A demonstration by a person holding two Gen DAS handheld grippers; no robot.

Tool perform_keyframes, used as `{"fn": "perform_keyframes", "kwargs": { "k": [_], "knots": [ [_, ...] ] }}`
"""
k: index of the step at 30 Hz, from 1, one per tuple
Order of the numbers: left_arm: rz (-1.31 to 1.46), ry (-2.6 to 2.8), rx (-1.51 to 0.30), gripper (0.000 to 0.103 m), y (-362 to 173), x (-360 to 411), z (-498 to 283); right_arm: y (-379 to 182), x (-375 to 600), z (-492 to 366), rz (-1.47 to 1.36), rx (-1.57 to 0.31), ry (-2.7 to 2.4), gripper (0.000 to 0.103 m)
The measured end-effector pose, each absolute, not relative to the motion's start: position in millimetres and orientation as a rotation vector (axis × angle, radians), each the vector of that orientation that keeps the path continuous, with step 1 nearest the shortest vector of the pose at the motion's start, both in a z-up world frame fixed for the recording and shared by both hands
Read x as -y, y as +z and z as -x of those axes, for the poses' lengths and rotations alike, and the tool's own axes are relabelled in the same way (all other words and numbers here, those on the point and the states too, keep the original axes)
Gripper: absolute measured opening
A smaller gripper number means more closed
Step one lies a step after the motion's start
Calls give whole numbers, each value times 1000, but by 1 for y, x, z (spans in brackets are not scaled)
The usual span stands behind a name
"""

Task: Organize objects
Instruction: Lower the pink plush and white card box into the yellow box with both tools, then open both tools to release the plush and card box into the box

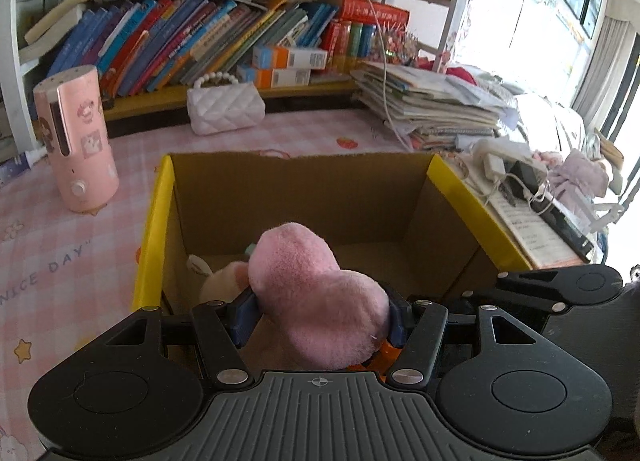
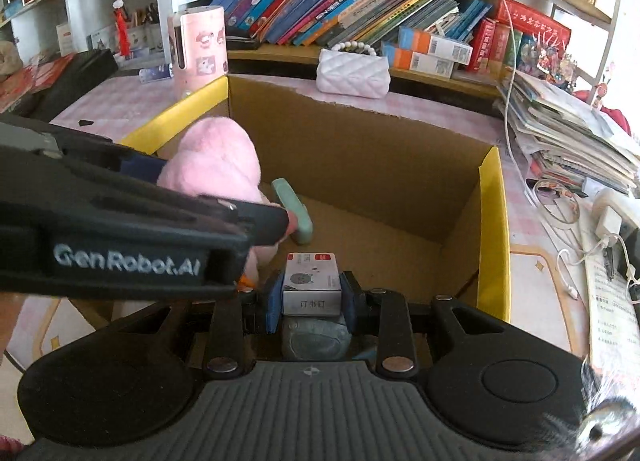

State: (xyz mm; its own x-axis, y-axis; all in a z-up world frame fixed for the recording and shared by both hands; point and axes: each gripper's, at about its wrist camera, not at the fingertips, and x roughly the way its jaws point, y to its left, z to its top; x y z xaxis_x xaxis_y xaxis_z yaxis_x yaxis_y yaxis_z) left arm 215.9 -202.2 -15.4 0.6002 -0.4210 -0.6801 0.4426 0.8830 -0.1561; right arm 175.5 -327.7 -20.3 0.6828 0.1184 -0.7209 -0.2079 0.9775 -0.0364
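Note:
An open cardboard box (image 1: 472, 213) with yellow flaps stands on the pink checked desk. My left gripper (image 1: 320, 317) is shut on a pink plush toy (image 1: 316, 293) and holds it over the box's near left corner. The toy (image 2: 216, 157) also shows at the left in the right wrist view. My right gripper (image 2: 311, 297) is shut on a small white carton (image 2: 312, 281) above the box's near edge. A grey-green rounded thing (image 2: 316, 337) sits just under the carton. Inside the box lie a beige plush (image 1: 222, 281) and a mint-green object (image 2: 294, 209).
A pink cylindrical humidifier (image 1: 76, 141) stands left of the box and a white quilted purse (image 1: 224, 105) behind it. A stack of papers (image 1: 432, 105) and a power strip with chargers (image 1: 508, 165) crowd the right side. Leaning books (image 1: 180, 41) fill the shelf behind.

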Motion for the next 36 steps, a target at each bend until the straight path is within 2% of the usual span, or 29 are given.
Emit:
{"fn": "perform_keyframes", "kwargs": {
  "k": [15,17,19,20,26,29,36],
  "knots": [
    [-30,-472,-794,63,-20,202,-213,-22,329,-176,112,-802,202,29],
    [-30,-480,-772,68,-17,201,-208,-21,329,-175,108,-797,197,29],
    [-32,-488,-737,76,-11,200,-200,-20,330,-173,102,-784,187,37],
    [-33,-486,-715,79,-8,199,-196,-20,331,-172,97,-781,177,38],
    [11,-474,-620,87,11,184,-170,-13,332,-160,81,-746,151,40],
    [52,-444,-571,92,20,171,-156,-7,329,-150,69,-702,126,46],
    [142,-359,-492,95,32,133,-124,12,317,-120,43,-614,62,50]
  ]
}}
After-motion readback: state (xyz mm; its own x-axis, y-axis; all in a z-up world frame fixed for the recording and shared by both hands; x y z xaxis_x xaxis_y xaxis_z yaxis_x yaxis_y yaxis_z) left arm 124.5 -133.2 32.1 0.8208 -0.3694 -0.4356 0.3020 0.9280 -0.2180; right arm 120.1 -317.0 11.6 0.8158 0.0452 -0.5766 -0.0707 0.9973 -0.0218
